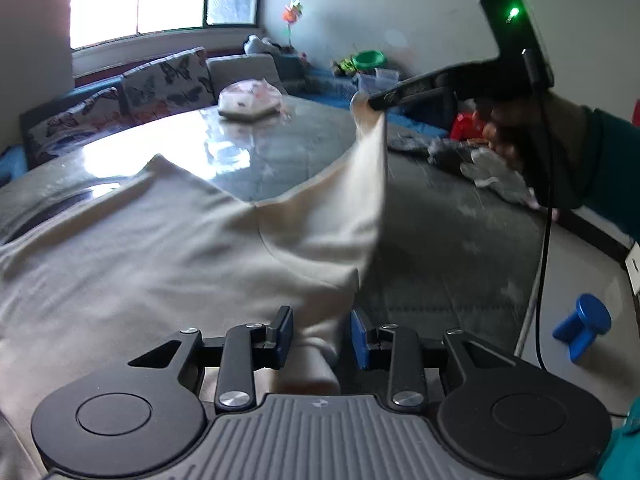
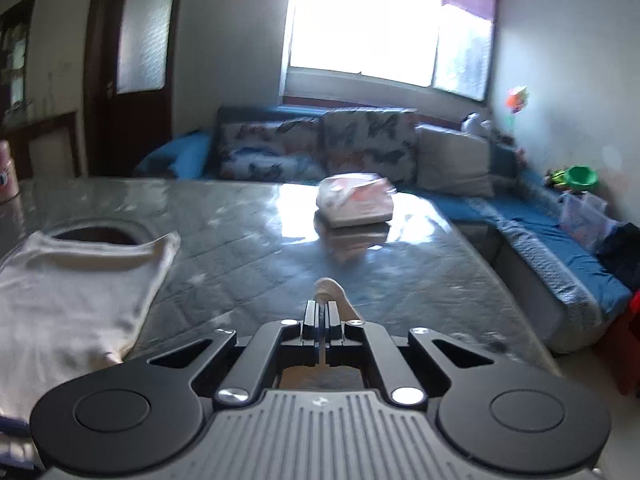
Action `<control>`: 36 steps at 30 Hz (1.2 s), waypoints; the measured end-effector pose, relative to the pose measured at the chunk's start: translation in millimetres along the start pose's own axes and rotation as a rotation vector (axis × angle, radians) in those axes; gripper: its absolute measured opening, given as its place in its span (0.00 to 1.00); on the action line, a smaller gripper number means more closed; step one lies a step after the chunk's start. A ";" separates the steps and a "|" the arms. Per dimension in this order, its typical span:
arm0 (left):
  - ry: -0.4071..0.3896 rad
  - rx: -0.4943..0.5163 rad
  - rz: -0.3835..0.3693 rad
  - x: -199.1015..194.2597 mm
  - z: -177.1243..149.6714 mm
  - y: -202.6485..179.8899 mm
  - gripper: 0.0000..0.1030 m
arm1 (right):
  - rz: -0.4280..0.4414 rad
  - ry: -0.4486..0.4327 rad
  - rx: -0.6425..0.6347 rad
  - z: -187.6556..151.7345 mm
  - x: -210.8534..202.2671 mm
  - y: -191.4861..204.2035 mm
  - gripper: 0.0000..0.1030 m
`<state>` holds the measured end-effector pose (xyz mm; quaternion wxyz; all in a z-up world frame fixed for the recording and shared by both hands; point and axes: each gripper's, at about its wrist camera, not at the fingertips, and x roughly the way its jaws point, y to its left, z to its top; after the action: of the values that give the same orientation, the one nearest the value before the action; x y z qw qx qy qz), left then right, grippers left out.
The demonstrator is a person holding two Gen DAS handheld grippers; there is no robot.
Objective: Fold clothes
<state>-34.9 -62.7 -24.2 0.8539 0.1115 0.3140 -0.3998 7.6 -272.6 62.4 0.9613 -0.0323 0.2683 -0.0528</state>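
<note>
L tongs (image 1: 320, 330) part-open round cream garment (image 1: 160, 248), maybe touching; R tongs (image 2: 321, 312) raised, pinching corner.

A plastic-wrapped packet (image 2: 354, 200) lies on the glossy grey worktop (image 2: 240, 248). Behind stands a blue sofa (image 2: 540, 232) with butterfly cushions (image 2: 320, 144). A blue dumbbell-shaped object (image 1: 582, 326) lies on the floor.

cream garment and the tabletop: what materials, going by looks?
Cream garment: soft knit, probably cotton jersey, matte; it drapes limply from the right tongs and creases softly.
Tabletop: hard and glossy, likely glass or polished stone over a grey pattern; it mirrors the window glare.
</note>
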 end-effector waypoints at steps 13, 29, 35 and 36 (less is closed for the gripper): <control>-0.018 0.058 -0.023 -2.9 17.5 -6.1 0.39 | -0.006 0.101 0.076 -30.7 22.5 -23.4 0.08; 0.007 0.078 -0.105 12.9 11.6 -21.7 0.48 | 0.018 0.139 0.056 -22.4 79.2 -24.9 0.13; -0.004 0.054 -0.098 10.5 13.4 -17.3 0.48 | 0.041 0.106 0.036 -20.5 58.7 -20.5 0.26; -0.008 0.048 -0.096 9.7 14.3 -15.9 0.48 | 0.052 0.103 0.031 -21.8 53.0 -18.4 0.31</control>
<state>-35.9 -85.4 -18.1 0.8322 0.1151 0.3057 -0.4481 39.8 -297.9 18.2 0.9476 -0.0077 0.3175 -0.0335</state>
